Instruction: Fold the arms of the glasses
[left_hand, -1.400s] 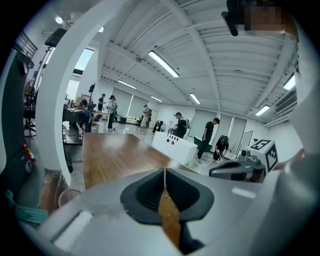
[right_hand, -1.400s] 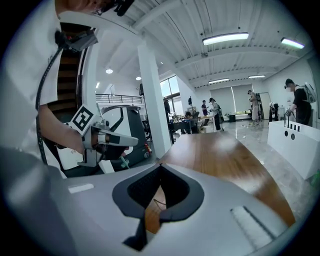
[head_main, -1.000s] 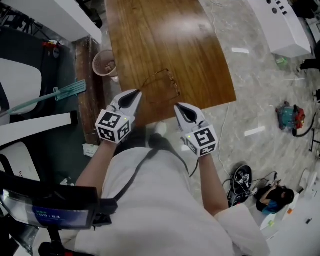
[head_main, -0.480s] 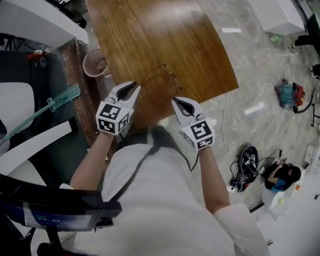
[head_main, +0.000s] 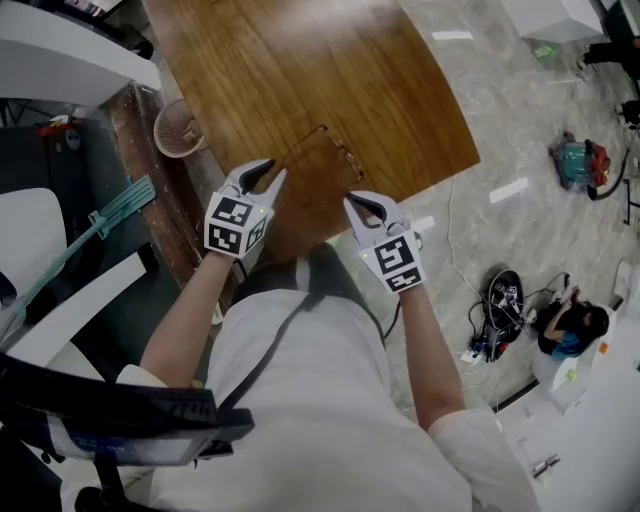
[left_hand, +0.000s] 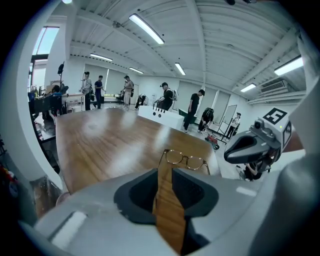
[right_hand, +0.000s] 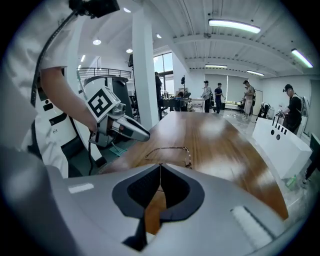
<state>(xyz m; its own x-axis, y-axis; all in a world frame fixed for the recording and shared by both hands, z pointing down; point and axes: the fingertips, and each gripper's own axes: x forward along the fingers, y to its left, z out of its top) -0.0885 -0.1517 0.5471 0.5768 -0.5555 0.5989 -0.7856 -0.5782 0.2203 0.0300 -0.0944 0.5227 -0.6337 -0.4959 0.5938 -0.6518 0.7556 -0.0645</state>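
Note:
Thin wire-framed glasses lie on the brown wooden table near its front edge, arms unfolded and pointing toward me. They show ahead in the left gripper view and the right gripper view. My left gripper hovers at the glasses' left arm with a narrow gap between its jaws and nothing in it. My right gripper hangs just short of the right arm, jaws shut and empty. Neither touches the glasses.
A round basket stands on the floor left of the table, beside a white chair. Cables and gear lie on the floor to the right. Several people stand far behind the table. A white cabinet sits to the right.
Both grippers have sunk toward the table and drawn closer to the glasses' arm ends. The glasses have not moved.

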